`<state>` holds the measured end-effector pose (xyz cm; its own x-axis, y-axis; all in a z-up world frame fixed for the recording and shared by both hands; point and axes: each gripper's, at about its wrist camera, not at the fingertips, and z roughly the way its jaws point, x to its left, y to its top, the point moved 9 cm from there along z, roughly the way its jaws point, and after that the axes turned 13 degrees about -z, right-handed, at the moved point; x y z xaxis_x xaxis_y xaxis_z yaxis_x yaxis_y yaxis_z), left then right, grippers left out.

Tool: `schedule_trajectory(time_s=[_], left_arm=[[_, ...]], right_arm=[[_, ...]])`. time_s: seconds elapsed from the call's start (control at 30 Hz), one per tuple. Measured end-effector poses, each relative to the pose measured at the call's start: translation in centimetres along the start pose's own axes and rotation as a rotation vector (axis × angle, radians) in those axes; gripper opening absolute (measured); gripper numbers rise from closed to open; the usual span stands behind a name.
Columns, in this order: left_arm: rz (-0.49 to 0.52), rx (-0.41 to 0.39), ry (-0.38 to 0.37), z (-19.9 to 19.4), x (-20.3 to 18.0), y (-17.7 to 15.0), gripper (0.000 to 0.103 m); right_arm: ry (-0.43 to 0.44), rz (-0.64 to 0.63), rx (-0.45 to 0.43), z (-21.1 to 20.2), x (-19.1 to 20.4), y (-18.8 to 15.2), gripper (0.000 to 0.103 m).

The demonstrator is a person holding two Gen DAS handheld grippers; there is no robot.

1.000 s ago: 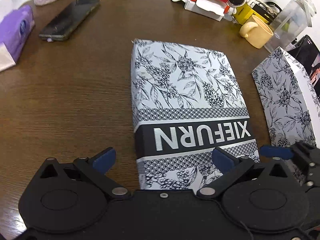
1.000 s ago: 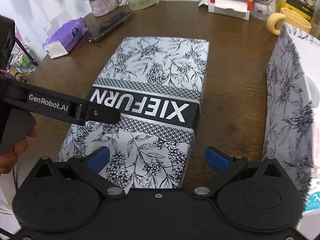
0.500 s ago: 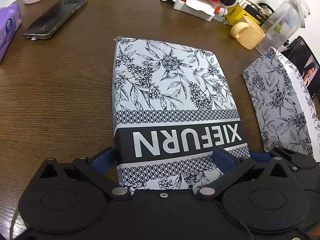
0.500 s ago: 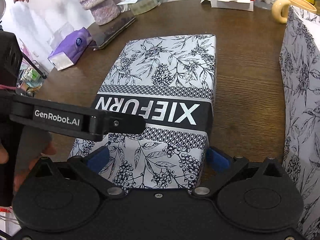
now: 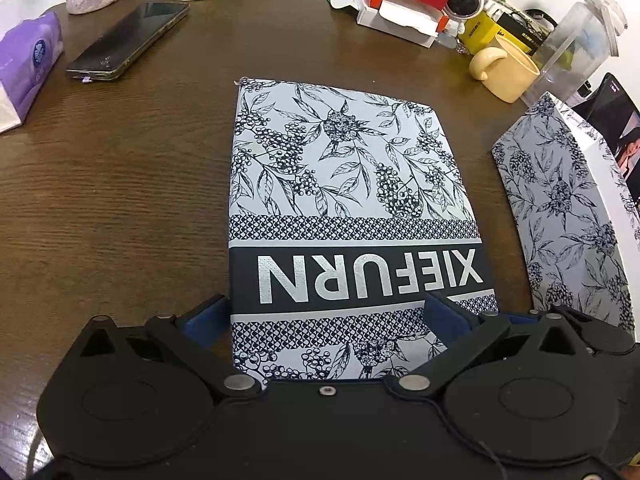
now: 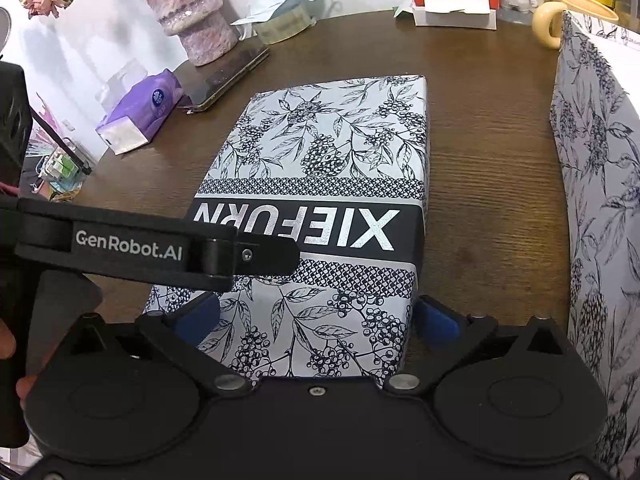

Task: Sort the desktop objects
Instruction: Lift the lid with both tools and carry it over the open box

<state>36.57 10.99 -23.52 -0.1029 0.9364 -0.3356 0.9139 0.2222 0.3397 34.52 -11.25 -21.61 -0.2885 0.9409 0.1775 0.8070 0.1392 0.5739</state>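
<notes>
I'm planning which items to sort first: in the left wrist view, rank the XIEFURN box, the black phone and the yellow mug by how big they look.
1. XIEFURN box, though nearest the camera.
2. Black phone.
3. Yellow mug.

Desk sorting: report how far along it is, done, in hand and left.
Done: nothing looks sorted yet. In hand: both open tongs, left and right, straddle the near end of the flat white box with dark floral print, not yet clamped. Left: the black phone, purple tissue pack, yellow mug and red-and-white carton lie scattered around the brown wooden table.
</notes>
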Motion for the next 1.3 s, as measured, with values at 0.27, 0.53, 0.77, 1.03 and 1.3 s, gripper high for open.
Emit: schedule_trajectory(time_s=[0.27,0.53,0.77,1.03,1.3], left_arm=[[-0.001,-0.052,0.029,-3.2,-0.7,-1.8,0.103],[-0.098,-0.131,0.063,-7.9,-1.4,-5.8,0.103],[-0.205,-0.193,0.103,-12.1,-2.4,-10.7,0.103],[-0.259,-0.218,0.115,-15.0,-3.3,-15.4,0.103],[-0.248,-0.218,0.112,-16.9,-3.4,-19.0,0.103]], right_arm=[[0.017,-0.025,-0.026,-2.3,2.4,-0.7,0.103],[0.079,-0.094,-0.066,-6.4,8.1,-2.1,0.103],[0.158,-0.186,-0.070,-10.3,12.0,-4.7,0.103],[0.201,-0.245,-0.054,-13.4,14.4,-8.3,0.103],[0.203,-0.248,-0.065,-15.5,16.4,-11.5,0.103]])
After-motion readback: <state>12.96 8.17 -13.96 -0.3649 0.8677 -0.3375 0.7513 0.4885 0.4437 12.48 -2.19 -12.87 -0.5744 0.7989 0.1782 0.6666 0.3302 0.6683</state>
